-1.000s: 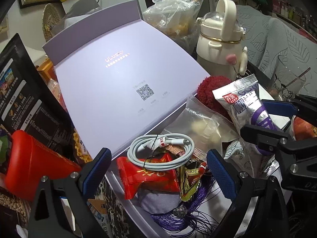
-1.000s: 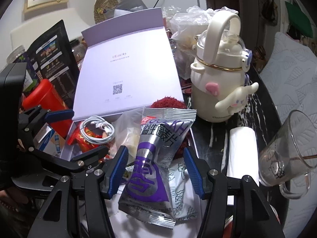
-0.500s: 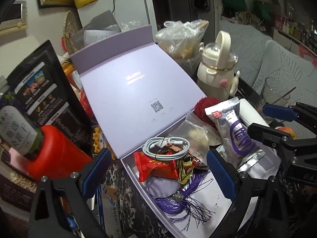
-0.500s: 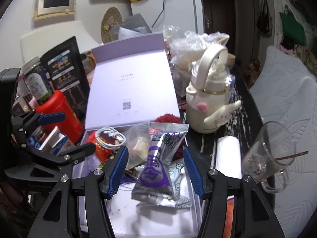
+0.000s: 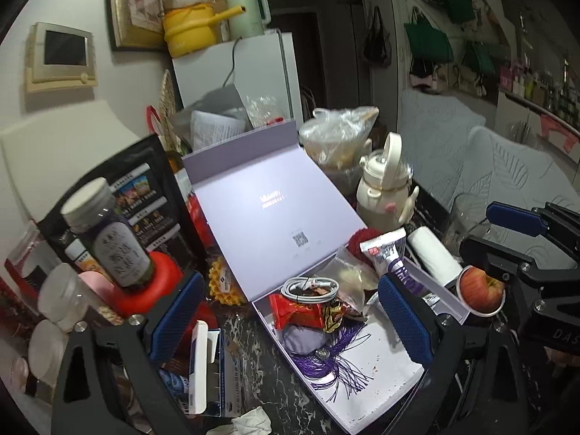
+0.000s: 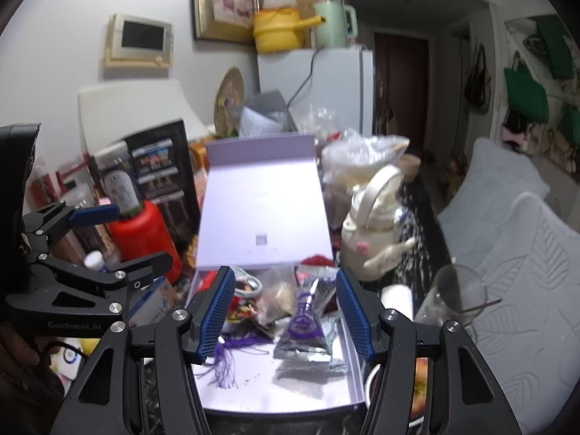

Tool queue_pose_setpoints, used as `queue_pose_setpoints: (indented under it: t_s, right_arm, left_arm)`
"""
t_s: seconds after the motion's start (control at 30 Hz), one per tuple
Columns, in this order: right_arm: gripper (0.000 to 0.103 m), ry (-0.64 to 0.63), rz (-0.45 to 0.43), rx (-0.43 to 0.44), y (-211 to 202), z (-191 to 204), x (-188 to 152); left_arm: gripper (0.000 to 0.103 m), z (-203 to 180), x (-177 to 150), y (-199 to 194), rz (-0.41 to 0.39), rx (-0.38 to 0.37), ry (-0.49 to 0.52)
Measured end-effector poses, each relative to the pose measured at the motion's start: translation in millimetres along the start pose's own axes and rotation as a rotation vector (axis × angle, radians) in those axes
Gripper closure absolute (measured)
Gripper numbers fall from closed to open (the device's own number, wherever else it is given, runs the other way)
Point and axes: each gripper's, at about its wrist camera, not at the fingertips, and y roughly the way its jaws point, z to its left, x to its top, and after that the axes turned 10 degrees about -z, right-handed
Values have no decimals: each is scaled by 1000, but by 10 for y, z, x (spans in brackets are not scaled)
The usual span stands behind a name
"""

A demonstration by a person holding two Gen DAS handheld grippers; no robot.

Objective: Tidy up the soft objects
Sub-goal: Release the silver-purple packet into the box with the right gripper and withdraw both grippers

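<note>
An open lilac box (image 5: 384, 395) with its lid (image 5: 268, 214) raised sits on the dark table; it also shows in the right wrist view (image 6: 308, 388). Inside lie a silver-purple packet (image 6: 308, 322), a clear bag (image 6: 279, 293), a white coiled cable (image 5: 308, 286), a red wrapper (image 5: 297, 313), a lilac pouch (image 5: 302, 339) and a purple tassel (image 5: 333, 369). A red fluffy ball (image 5: 362, 237) sits at the box's far edge. My left gripper (image 5: 290, 320) is open and empty above the box's near left. My right gripper (image 6: 286, 313) is open and empty, above the box's near end.
A cream kettle-shaped bottle (image 5: 384, 195), a white roll (image 5: 431, 253), a glass (image 6: 453, 297) and an apple (image 5: 480, 286) stand right of the box. A red bottle (image 6: 145, 232), a dark jar (image 5: 108, 235), black snack bag (image 5: 145, 199) and a small carton (image 5: 210, 373) crowd the left.
Both grippers have pulled back and up from the box, so more of the room shows. The silver-purple packet, earlier between my right fingers, now lies in the box.
</note>
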Motion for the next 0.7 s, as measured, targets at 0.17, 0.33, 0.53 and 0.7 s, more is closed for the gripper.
queue_pose_setpoints:
  t_s: [0.17, 0.33, 0.53, 0.7]
  right_arm:
    - [40, -9, -65, -11, -314, 101, 89]
    - [35, -12, -107, -23, -604, 207, 107]
    - [28, 6, -140, -52, -947, 303, 34]
    - [27, 15, -151, -68, -1224, 399, -79]
  left_arm:
    - [5, 11, 42, -310, -64, 2, -9]
    - [5, -20, 26, -580, -89, 4, -5]
    - [5, -59, -46, -910, -125, 4, -11]
    - [4, -73, -153, -1147, -147, -20, -39]
